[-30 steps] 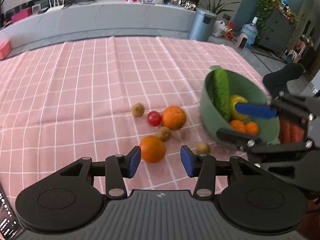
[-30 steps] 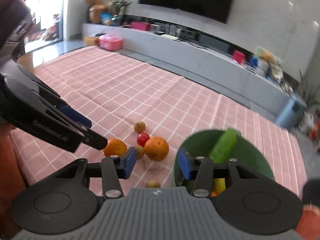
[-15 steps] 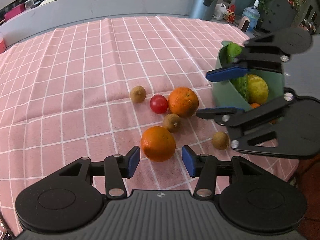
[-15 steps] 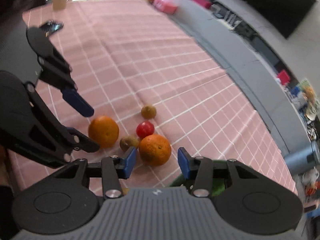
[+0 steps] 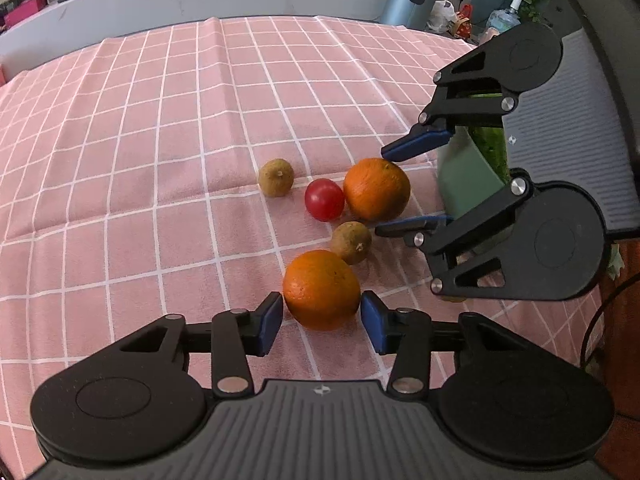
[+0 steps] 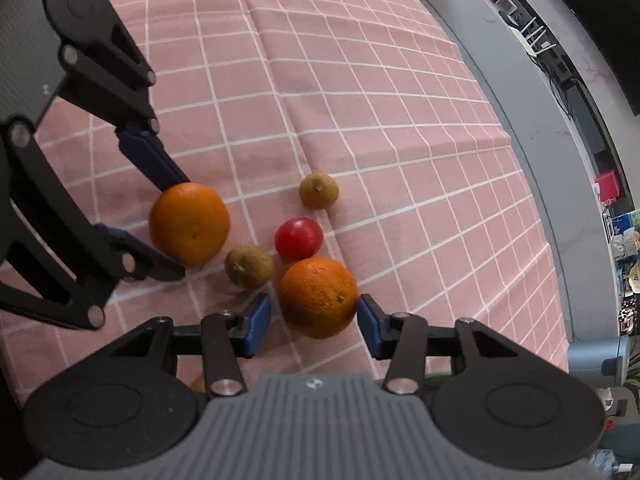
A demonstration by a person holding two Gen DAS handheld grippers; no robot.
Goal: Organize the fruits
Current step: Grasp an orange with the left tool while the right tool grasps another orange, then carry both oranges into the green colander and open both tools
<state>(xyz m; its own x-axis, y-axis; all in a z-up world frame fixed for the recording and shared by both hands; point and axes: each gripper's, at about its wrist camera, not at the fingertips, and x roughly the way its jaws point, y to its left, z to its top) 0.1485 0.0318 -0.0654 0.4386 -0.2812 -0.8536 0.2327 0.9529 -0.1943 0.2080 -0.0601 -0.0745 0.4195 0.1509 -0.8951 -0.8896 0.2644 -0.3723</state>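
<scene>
- Pink checked cloth (image 5: 160, 120): spread under everything; the loose fruit is clustered on it around the red tomato (image 5: 324, 199).
- Green bowl (image 5: 464, 176): seen in the left wrist view to the right of the tomato, largely hidden by the right gripper; its contents are hard to make out.
- Left gripper (image 5: 322, 320): lowered within the last second onto the orange (image 5: 322, 290) nearer the camera than the tomato. Its jaws are being closed, with the orange between the blue pads; firm contact appears not yet made.
- Right gripper (image 6: 310, 316): brought across from the bowl and rolled. It is now held spread astride the second orange (image 6: 318, 296), which touches the tomato; a gap is seen at one pad.
- Two small brown fruits (image 5: 276, 178) (image 5: 351, 242): left untouched on either side of the tomato.
- Reading: both oranges are judged about to be gripped at once, with transfer to the bowl to follow.
</scene>
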